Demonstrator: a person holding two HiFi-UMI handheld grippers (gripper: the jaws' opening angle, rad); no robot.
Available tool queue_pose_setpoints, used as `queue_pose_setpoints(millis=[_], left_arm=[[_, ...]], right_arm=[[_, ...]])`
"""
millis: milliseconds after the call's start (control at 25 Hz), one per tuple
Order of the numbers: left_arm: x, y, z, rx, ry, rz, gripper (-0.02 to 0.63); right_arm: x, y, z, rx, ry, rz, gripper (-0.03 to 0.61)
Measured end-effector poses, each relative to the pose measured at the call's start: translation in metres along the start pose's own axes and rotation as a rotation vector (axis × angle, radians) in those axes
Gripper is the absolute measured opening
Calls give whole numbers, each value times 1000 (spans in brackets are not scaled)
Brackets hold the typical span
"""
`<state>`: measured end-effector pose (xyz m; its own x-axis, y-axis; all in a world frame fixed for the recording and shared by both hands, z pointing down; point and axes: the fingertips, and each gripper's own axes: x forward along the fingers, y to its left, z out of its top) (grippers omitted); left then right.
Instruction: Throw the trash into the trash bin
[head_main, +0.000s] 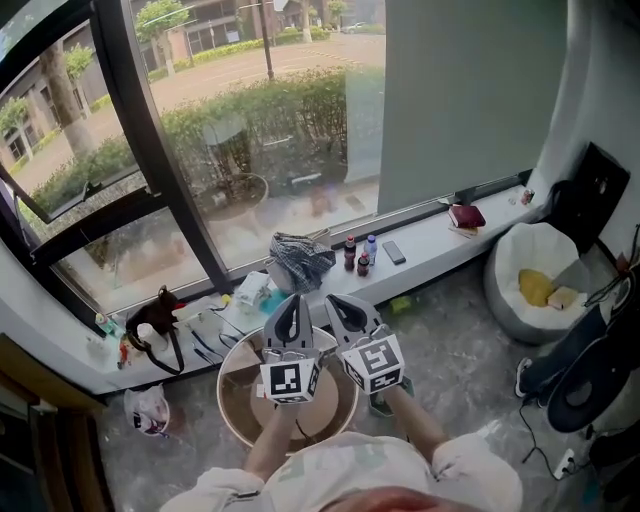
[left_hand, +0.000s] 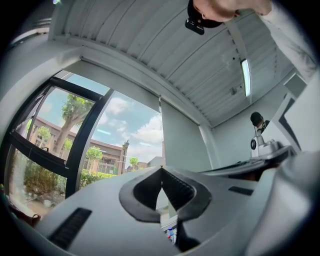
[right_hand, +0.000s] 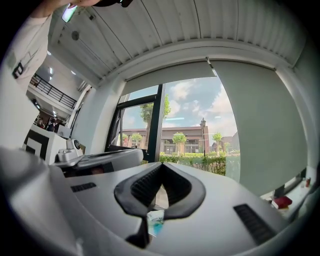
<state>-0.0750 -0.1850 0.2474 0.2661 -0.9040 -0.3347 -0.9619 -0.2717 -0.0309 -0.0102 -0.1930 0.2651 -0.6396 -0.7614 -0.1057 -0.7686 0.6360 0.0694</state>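
A round white-rimmed bin (head_main: 229, 405), brown inside, stands on the floor just below both grippers. My left gripper (head_main: 292, 299) and right gripper (head_main: 334, 299) are held side by side above it, pointing at the windowsill (head_main: 430, 246). Both are shut with nothing between the jaws. In the left gripper view the left gripper's (left_hand: 161, 169) tips meet, and in the right gripper view the right gripper's (right_hand: 161, 164) do too. A teal-and-white packet (head_main: 258, 293) lies on the sill ahead; the same packet (right_hand: 154, 220) shows under the right jaws.
On the sill are a crumpled checked cloth (head_main: 299, 259), small bottles (head_main: 358, 254), a remote (head_main: 393, 252), a red book (head_main: 466, 216) and a black bag (head_main: 157, 318). A white bean bag (head_main: 533, 281) sits at the right. A plastic bag (head_main: 148, 410) lies on the floor, left.
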Motion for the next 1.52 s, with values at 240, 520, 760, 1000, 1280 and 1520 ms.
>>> queue_pose_setpoints(millis=[240, 520, 760, 1000, 1280, 1520], left_arm=[[-5, 10, -2, -31, -4, 50, 11], [-41, 49, -13, -58, 4, 223, 11], [-101, 130, -25, -37, 27, 485, 12], [-220, 176, -70, -19, 140, 783, 11], [-331, 198, -140, 10, 278, 1002, 11], [-408, 185, -197, -5, 364, 1152, 12]], right_arm=[[0, 3, -9, 5, 19, 25, 12], [8, 30, -19, -74, 42, 157, 12], [51, 95, -44, -129, 98, 370, 12], [76, 175, -144, -32, 300, 661, 85], [78, 250, -362, -198, 610, 941, 308], [50, 278, -553, -286, 917, 997, 315]])
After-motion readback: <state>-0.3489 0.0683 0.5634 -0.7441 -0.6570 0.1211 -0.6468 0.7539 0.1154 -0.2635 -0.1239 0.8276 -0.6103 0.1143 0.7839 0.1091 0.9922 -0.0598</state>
